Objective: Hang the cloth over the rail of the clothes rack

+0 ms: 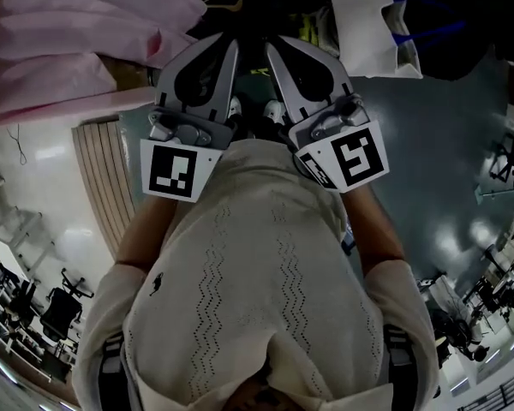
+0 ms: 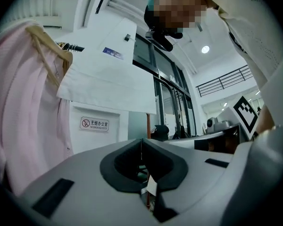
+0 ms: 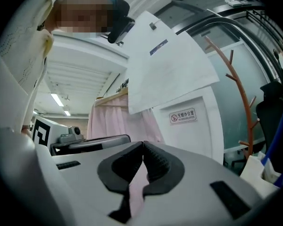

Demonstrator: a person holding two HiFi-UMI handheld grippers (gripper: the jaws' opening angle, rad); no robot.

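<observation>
Slipping looks like the main risk: the white cloth (image 3: pixel 170 69) hangs high ahead of both tools with its lower edge on a slant. If more of it lies to one side of the rail, I judge its own weight could drag it off. It hangs just beside a pink garment (image 2: pixel 23 117) on a wooden hanger (image 2: pixel 45 44), so reaching up to straighten it could snag or push that neighbour. The left hand-held gripper (image 2: pixel 141 142) has its jaws closed on nothing. The right hand-held gripper (image 3: pixel 143 146) is closed too; the pink in the slot below its pads seems to be the garment behind, though I cannot be sure. The rail itself is hidden under fabric, so I cannot tell whether the cloth truly lies over it or hangs from the small clip-like piece near its top edge. The head view is mostly filled by the person's torso, with the cloth cut off at its top edge.
</observation>
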